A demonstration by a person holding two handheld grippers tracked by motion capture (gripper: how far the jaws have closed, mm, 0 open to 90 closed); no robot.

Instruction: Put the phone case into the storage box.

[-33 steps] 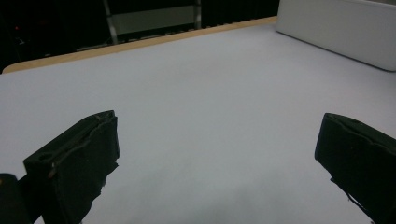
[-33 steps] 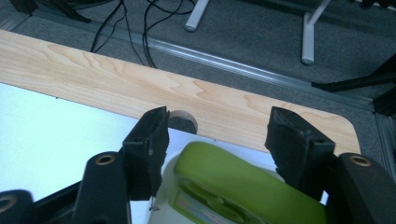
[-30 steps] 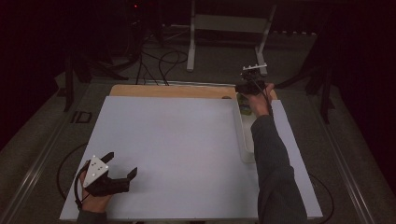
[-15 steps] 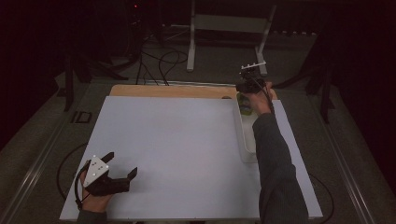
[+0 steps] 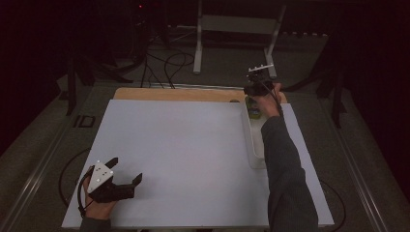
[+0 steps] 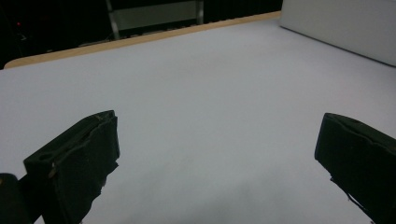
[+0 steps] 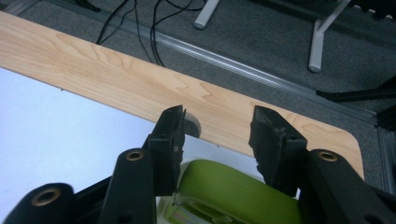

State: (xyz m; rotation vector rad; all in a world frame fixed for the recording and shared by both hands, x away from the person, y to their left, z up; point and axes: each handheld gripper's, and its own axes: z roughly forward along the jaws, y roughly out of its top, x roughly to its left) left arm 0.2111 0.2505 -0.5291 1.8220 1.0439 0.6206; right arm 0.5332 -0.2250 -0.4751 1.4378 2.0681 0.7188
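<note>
A rounded lime-green object sits between the jaws of my right gripper, which are drawn in against its sides. In the high view the right gripper is at the far end of a long white tray, with the green object just below the hand. My left gripper rests low at the near left of the white table sheet. Its jaws stand wide apart with nothing between them; in its own view the left gripper looks over bare white surface.
A wooden strip runs along the table's far edge, close beyond the right gripper's jaws. Past it lie floor cables and a metal stand. The tray's pale wall shows far right in the left gripper view.
</note>
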